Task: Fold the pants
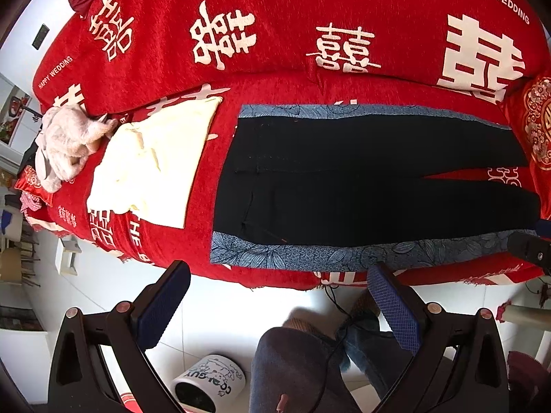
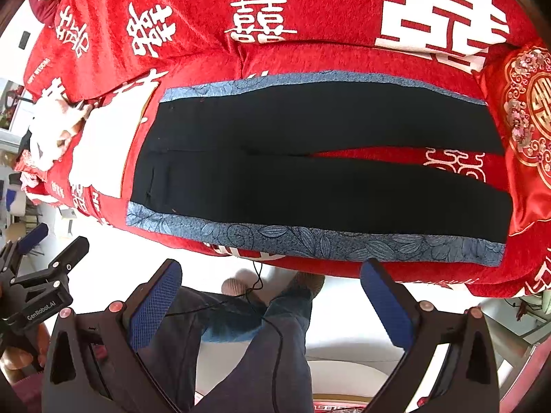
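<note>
Left hand-held gripper (image 1: pixel 279 306) and right hand-held gripper (image 2: pixel 272 301) — both jaws wide apart, holding nothing, above the floor. Pants (image 2: pixel 310 172) flat, unfolded on the red bed (image 2: pixel 310 17) — leg ends partly cut off in the left view.

I take the pants (image 1: pixel 361 179) as my landmark: they lie flat on the bed (image 1: pixel 292 34), waist to the left, both legs running right, split apart at the right end. Just left of the waist lies a folded cloth (image 1: pixel 151 165), and left of that, at the bed's end, a crumpled towel (image 1: pixel 65 144). Right of the leg ends sits a cushion (image 2: pixel 527 110). Behind the pants the bedding rises in a bulge. In front of them, off the bed's edge, my left hand-held gripper (image 1: pixel 279 306) and right hand-held gripper (image 2: pixel 272 304) hang over the floor, apart from the pants. A mug (image 1: pixel 206 385) stands on the floor below.
</note>
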